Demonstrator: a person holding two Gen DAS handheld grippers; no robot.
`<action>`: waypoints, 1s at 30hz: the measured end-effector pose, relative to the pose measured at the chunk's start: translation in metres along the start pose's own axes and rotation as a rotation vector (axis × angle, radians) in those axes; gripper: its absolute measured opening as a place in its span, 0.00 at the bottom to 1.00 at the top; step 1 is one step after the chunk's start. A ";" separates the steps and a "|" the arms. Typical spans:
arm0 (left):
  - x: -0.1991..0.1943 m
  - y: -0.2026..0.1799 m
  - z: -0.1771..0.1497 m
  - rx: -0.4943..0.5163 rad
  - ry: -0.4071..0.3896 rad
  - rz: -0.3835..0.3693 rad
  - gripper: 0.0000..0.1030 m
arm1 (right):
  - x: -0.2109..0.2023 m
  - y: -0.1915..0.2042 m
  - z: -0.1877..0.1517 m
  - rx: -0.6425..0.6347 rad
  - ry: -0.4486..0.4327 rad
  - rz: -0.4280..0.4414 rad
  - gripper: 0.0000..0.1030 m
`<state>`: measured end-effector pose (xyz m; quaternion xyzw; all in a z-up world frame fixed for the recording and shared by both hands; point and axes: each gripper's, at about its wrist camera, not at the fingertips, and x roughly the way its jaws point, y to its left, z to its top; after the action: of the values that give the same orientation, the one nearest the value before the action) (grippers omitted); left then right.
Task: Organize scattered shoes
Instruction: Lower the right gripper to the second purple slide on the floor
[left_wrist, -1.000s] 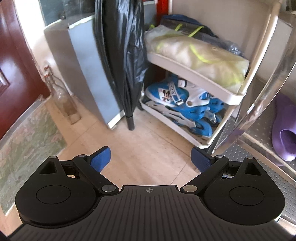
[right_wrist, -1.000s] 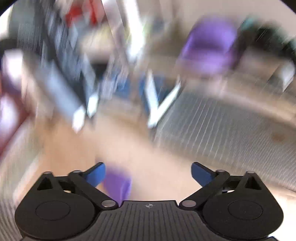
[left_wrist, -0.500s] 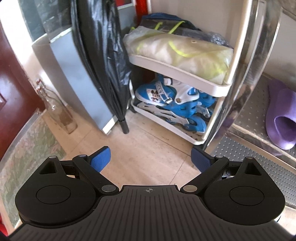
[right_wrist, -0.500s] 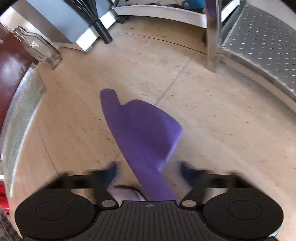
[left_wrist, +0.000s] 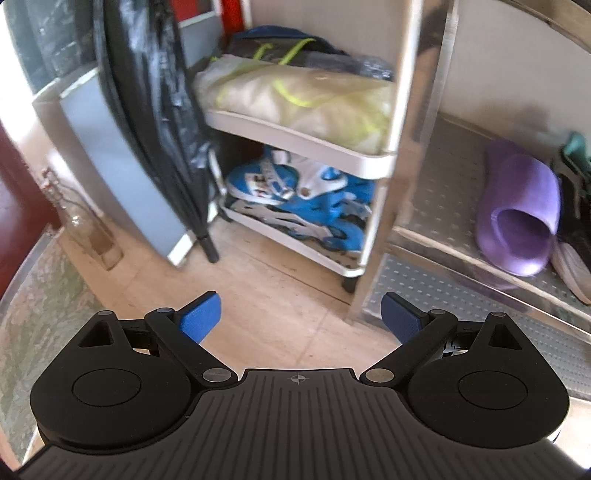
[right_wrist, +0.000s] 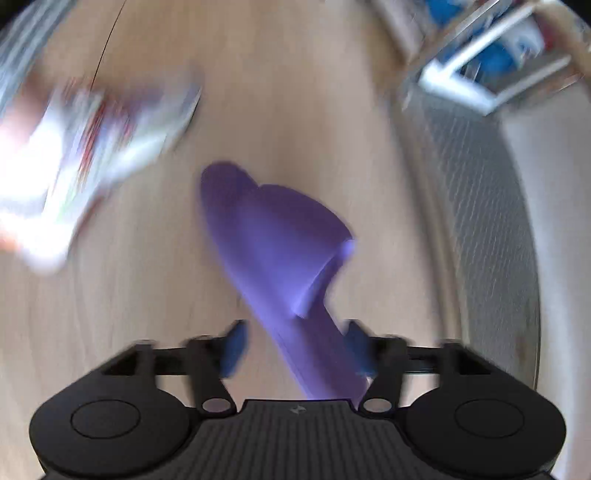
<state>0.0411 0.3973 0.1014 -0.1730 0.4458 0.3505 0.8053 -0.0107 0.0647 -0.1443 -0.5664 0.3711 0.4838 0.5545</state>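
Note:
A purple slipper (right_wrist: 273, 251) lies on the beige floor, its heel end between the jaws of my right gripper (right_wrist: 297, 341). The jaws are opening; the left pad stands clear of the slipper and the right pad is at its side. The picture is smeared by motion. Its mate, a second purple slipper (left_wrist: 517, 214), sits on a shelf of the metal shoe rack (left_wrist: 436, 206), toe pointing inward. In the left wrist view my left gripper (left_wrist: 301, 317) hangs open over the floor with nothing between its blue pads, short of the rack's corner post.
A white cart (left_wrist: 295, 144) holds a pale bag above and blue inline skates (left_wrist: 295, 210) below. A black folded umbrella (left_wrist: 155, 110), a glass bottle (left_wrist: 88, 236) and a rug (left_wrist: 33, 314) lie left. Dark shoes (left_wrist: 576, 177) crowd the rack. A blurred white-red shoe (right_wrist: 74, 147) lies on the floor.
My left gripper drifted right, bringing the rack and its purple slipper into fuller view. My right gripper swung down over the floor slipper, rolled, and its jaws now stand wider than half a second ago.

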 end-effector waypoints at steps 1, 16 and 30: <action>-0.001 -0.004 -0.001 0.008 0.004 -0.010 0.94 | -0.007 -0.001 -0.015 0.088 0.026 0.045 0.67; -0.001 -0.058 -0.014 0.132 0.045 -0.087 0.94 | 0.045 -0.037 -0.098 1.668 0.097 0.469 0.79; 0.003 -0.052 -0.013 0.123 0.058 -0.079 0.94 | 0.046 -0.055 -0.052 1.641 0.038 0.423 0.94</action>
<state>0.0717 0.3545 0.0904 -0.1507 0.4826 0.2850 0.8143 0.0614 0.0244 -0.1781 0.0890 0.7119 0.1451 0.6814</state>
